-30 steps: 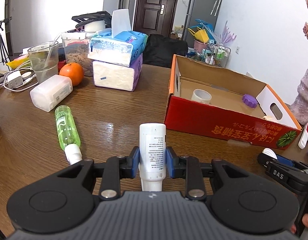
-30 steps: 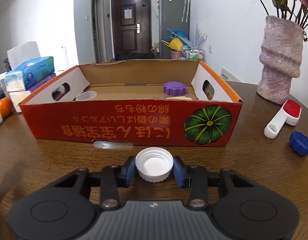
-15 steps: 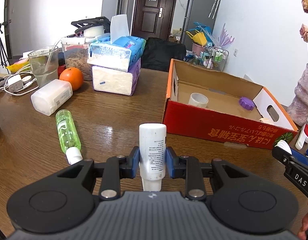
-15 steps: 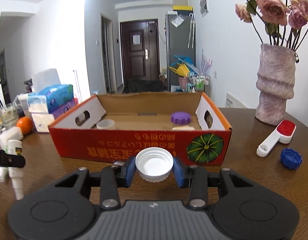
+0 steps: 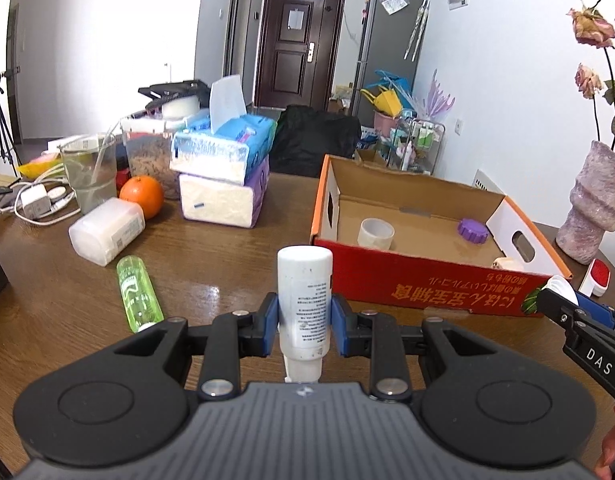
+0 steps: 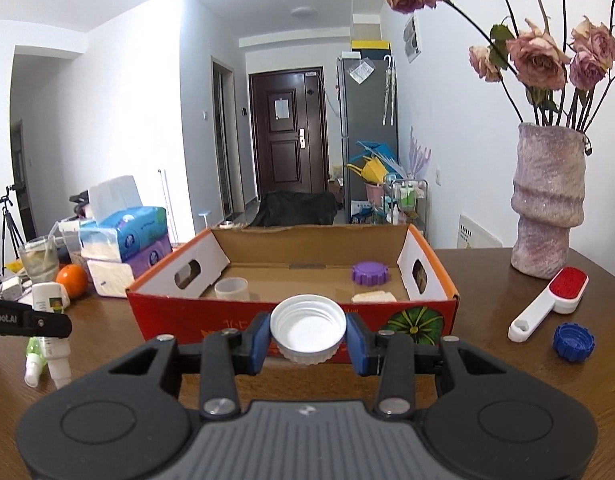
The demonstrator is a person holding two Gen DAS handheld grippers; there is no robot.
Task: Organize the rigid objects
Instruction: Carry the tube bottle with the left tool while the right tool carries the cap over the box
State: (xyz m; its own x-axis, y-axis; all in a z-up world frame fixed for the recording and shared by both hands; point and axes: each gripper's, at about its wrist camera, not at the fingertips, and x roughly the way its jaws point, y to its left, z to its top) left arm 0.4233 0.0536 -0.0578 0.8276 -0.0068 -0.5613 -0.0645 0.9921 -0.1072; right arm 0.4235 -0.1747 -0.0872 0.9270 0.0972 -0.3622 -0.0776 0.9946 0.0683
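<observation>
the left gripper (image 5: 304,324) has its blue-padded fingers (image 5: 269,320) closed on a white bottle (image 5: 304,300), held upright with its cap end down, above the wooden surface (image 5: 211,264) and just short of the red cardboard box (image 5: 427,284). the right gripper (image 6: 307,336) has its fingers (image 6: 357,342) clamped on a white screw cap (image 6: 307,326), open side facing the camera, raised in front of the box's near wall (image 6: 211,316). inside the box lie a translucent cup (image 6: 232,289) toward its left side, a purple lid (image 6: 370,273) toward the right, and a pale flat piece (image 6: 373,297) in the near right corner. on the surface left of the box a green bottle (image 5: 138,294) lies on its side, with a white plastic container (image 5: 106,231), an orange (image 5: 142,196) and stacked tissue packs (image 5: 221,172) further back. right of the box, a white-handled brush with a red pad (image 6: 549,302) lies beside a blue cap (image 6: 573,342), and a speckled pink vase (image 6: 547,200) of dried roses stands behind them. in the right wrist view the left gripper appears at the left edge, its white bottle (image 6: 49,304) hanging clear of the surface.
</observation>
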